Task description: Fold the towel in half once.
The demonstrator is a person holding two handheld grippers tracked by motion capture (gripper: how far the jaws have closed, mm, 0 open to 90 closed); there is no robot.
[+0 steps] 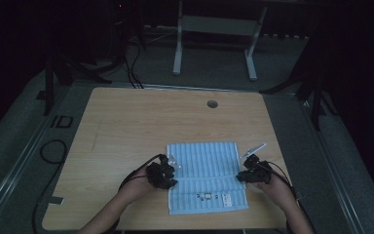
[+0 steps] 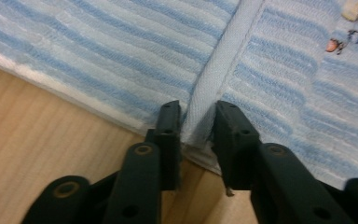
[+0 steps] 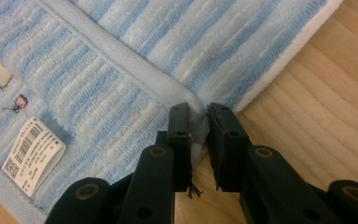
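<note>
- Towel (image 1: 205, 175), blue-and-white striped terry, lies flat on the near half of the wooden table (image 1: 126, 122), its long axis running away from the person and its short near edge close to the table's front edge.
- A plain woven band (image 2: 219, 60) crosses the towel from side edge to side edge, about a third of the way up from the near end; both grippers sit at the ends of this band, so the towel lies between them.
- The left gripper (image 1: 167, 173) is at the towel's left side edge. In the left gripper view (image 2: 196, 122) its jaws pinch the end of the band, the cloth puckered up between the pads, with bare wood just behind them.
- The right gripper (image 1: 250, 174) is at the towel's right side edge, straight across from the other. In the right gripper view (image 3: 198, 123) its jaws are squeezed onto the other end of the band, a small fold of cloth bunched between them.
- Both hands are equally close to the cloth; each forearm comes in from the table's front edge and angles inward, with the grippers low at table height and pointing toward each other across the towel.
- A white barcode label (image 3: 33, 151) and small embroidered figures (image 2: 352, 23) lie on the near section, between the band and the near edge.
- Judging by the paired grip on the band, the coming move is probably a fold, lifting along this line.
</note>
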